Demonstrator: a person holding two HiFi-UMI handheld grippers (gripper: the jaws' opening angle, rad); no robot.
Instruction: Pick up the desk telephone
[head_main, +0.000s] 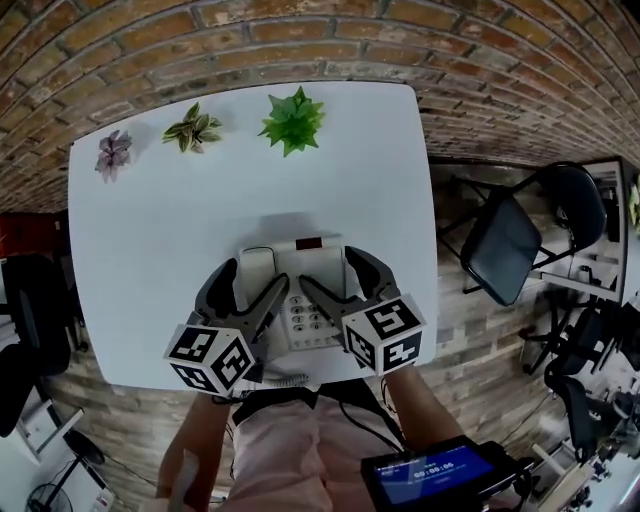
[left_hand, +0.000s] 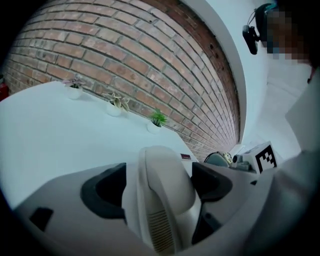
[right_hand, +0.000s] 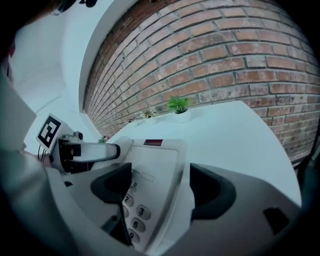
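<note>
A white desk telephone (head_main: 312, 256) lies near the front edge of the white table (head_main: 180, 230), with its handset (head_main: 257, 268) on the left and its keypad (head_main: 305, 318) in the middle. My left gripper (head_main: 257, 276) is open and straddles the handset (left_hand: 165, 195); a gap shows between each pad and the handset. My right gripper (head_main: 327, 268) is open too, its jaws on either side of the phone's right edge (right_hand: 175, 175), with the keypad (right_hand: 135, 215) just inside the left jaw. Neither gripper's pads press on the phone.
Three small potted plants (head_main: 292, 120) (head_main: 192, 128) (head_main: 113, 152) stand along the table's far edge, under a brick wall. A dark folding chair (head_main: 505, 245) stands to the right of the table. The coiled phone cord (head_main: 285, 378) hangs at the front edge.
</note>
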